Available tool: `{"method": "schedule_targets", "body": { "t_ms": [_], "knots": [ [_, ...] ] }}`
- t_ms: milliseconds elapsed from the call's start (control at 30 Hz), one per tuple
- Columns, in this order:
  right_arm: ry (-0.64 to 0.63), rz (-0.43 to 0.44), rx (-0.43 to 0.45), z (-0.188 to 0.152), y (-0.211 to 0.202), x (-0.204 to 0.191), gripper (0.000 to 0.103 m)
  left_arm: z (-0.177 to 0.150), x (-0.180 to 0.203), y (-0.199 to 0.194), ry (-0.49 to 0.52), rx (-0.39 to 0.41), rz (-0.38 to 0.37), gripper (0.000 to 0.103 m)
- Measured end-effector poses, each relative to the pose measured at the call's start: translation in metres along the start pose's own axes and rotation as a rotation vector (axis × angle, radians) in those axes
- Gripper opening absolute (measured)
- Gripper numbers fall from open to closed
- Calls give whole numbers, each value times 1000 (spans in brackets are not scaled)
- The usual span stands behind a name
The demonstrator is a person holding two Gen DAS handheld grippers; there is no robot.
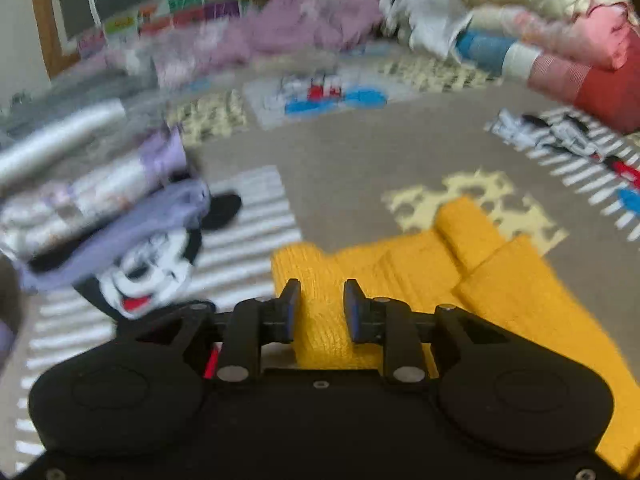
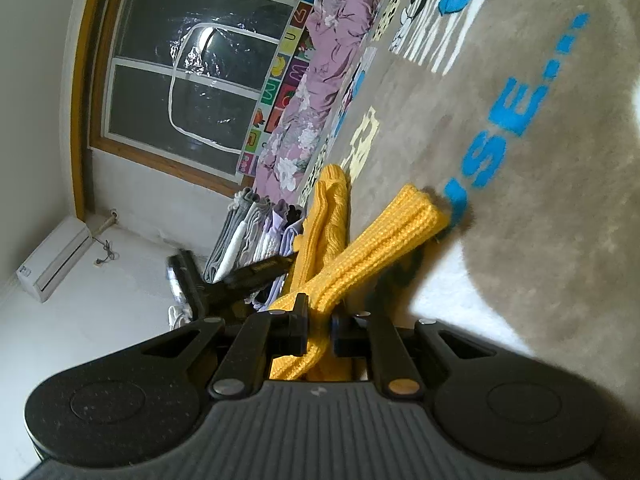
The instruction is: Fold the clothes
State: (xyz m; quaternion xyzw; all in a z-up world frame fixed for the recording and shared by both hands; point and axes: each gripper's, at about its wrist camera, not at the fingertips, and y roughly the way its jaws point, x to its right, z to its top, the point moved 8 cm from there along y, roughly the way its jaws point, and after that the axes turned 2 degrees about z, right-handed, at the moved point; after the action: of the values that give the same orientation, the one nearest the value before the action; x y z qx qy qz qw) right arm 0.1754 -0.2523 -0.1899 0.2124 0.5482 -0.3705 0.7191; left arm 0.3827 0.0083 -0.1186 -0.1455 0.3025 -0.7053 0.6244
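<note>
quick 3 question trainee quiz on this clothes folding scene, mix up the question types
1. True or false: the right gripper is clamped on the yellow knit sweater.
2. Multiple choice: in the left wrist view, where does the stack of folded clothes lie from the sweater? A) to its left B) to its right C) on top of it
3. Fill in: the left gripper has its fingers slightly ____, with yellow knit showing in the gap and no clear pinch.

Key
1. True
2. A
3. apart
</note>
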Motion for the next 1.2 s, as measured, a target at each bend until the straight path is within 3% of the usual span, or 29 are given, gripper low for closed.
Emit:
{"method": "schedule_targets", "body": {
  "t_ms": [233,367,400,567,700,867,1000,1100,1200],
  "knots": [
    [2,2,4,0,-1,0,16,-35,14,-70,29,69,-110,23],
    [-10,-6,10,-1,-1,-2,22,-74,36,-47,33,-28,-164,23],
    [-12,-9,14,-1,-1,-2,25,-78,39,-44,29,-11,-160,23],
    [-7,-12,66,3,-6,-1,35,-76,23,-88,-104,63,-190,26],
    [-1,-29,116,7,-11,0,40,-99,2,-135,-207,131,-201,52],
    [-9,-66,148,7,-13,3,40,-142,-22,-166,-272,151,-165,66],
    [-39,-94,159,5,-11,1,39,-143,-34,-184,-327,220,-202,75],
    [-39,-102,168,6,-11,1,38,-149,-22,-194,-279,203,-271,78],
    [-5,-105,170,7,-12,5,35,-154,9,-206,-149,198,-320,78]
  ]
}}
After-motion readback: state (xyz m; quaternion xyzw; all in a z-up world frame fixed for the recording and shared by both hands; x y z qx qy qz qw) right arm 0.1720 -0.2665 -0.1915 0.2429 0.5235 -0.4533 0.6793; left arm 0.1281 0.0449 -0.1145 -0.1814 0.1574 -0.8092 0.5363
